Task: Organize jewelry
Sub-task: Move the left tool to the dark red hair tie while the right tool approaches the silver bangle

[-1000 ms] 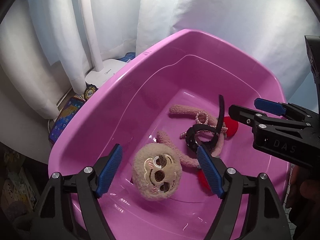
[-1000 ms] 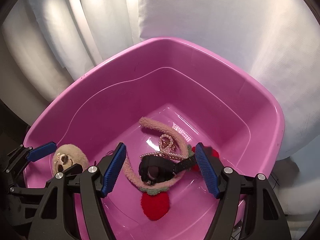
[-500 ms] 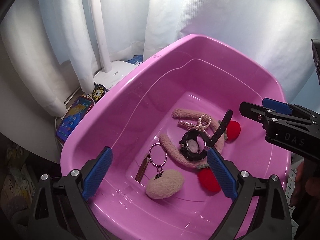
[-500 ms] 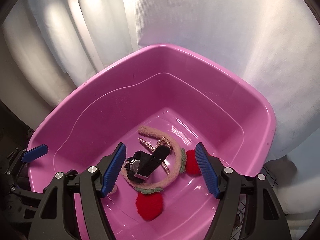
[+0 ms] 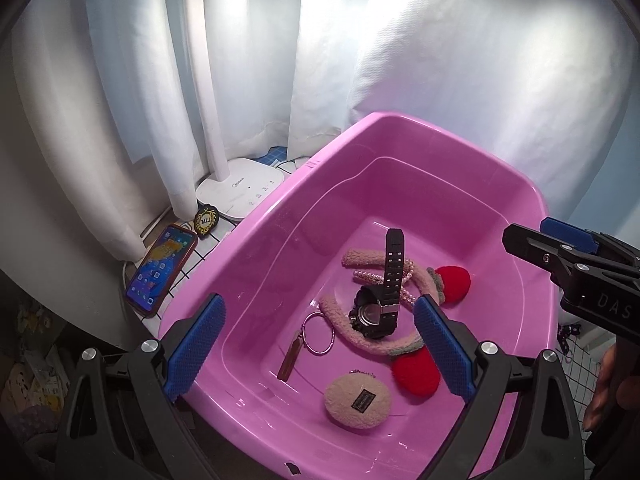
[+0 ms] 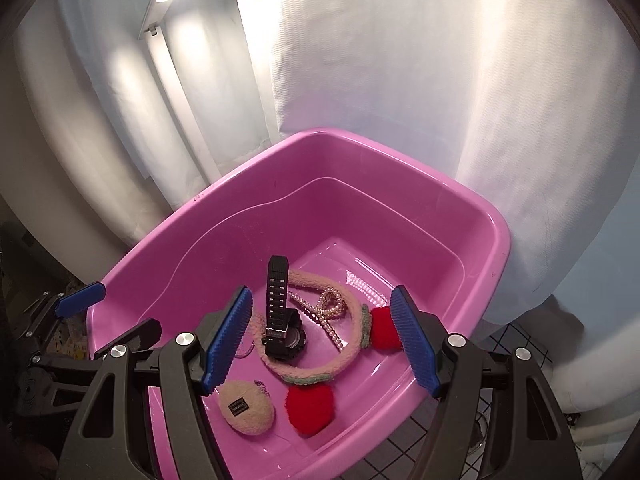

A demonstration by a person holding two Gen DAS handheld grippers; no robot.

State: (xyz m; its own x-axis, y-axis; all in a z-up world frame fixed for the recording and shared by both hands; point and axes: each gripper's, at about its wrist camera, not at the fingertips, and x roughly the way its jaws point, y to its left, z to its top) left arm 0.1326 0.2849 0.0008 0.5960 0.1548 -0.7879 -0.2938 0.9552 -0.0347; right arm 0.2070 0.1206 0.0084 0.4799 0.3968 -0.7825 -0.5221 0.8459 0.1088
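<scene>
the jewelry lies together on the floor of a pink plastic tub. a black wristwatch sits near the middle, its case down and one strap standing upright. it rests inside the curve of a fuzzy beige headband that ends in two red pompoms. a string of pearl beads drapes across the headband just behind the watch. in the left wrist view, a pink key ring with a flat metal tag lies just left of the watch, and a round beige plush charm lies face down nearer to me, showing a small black label.

my left gripper hovers above the tub's near edge, its blue pads spread wide with nothing between them. my right gripper also hangs over the tub, its pads well apart and touching nothing; the watch and headband show in the gap below. a person's fingers appear at the right edge of the left view.

outside the tub on the left, a smartphone with a lit screen lies on a tiled surface beside a white lamp base. white curtains hang behind everything.
</scene>
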